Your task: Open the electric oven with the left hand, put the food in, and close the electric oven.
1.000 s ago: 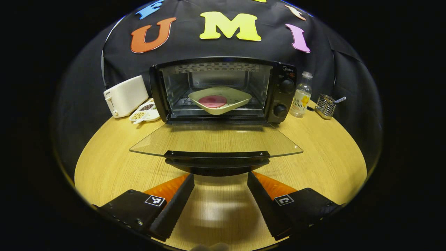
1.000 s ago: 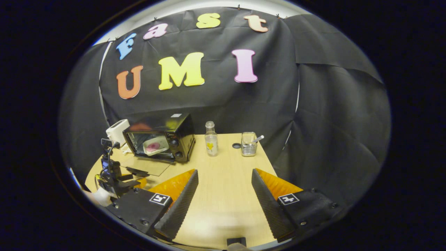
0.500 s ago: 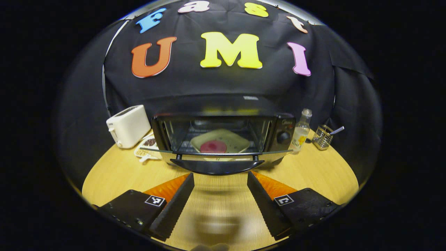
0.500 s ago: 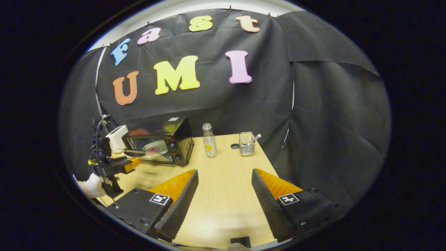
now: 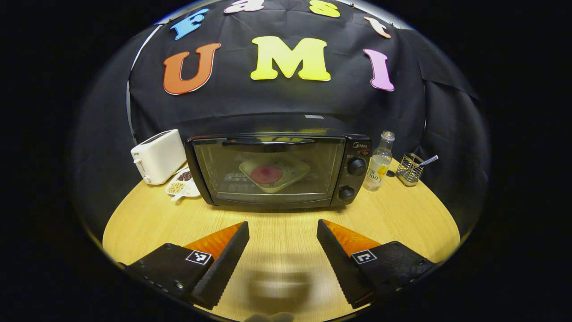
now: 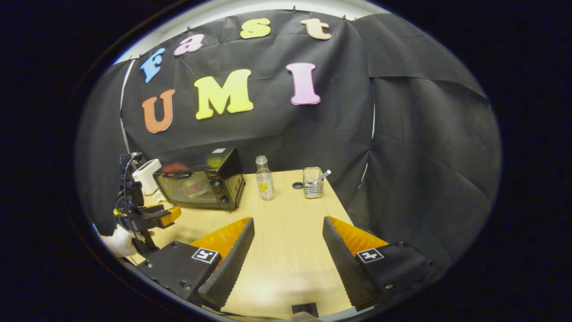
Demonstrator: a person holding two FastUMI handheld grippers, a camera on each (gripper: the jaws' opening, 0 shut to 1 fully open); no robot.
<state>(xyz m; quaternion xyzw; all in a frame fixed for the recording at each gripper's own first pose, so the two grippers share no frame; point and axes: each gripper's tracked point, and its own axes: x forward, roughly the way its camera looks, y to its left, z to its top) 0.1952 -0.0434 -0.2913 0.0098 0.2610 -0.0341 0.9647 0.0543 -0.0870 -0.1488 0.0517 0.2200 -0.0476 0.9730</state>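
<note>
Closing out the task, I am looking through the left gripper view at the oven (image 5: 277,170), whose glass door (image 5: 268,167) is now standing upright and flush against the front; a second ago it was lying flat toward me, and half a second ago it was halfway up. The food (image 5: 266,174) is sitting on its plate (image 5: 286,172) inside, behind the glass. I am holding the left gripper (image 5: 281,257) back from the oven, fingers spread wide and gripping nothing, with bare table (image 5: 402,214) between them and the door. In the right gripper view, I am keeping the right gripper (image 6: 288,259) well off to the side, fingers likewise spread and empty. I am judging all three steps done: opened, loaded, shut. Only a check that the door is latching fully seems left.
</note>
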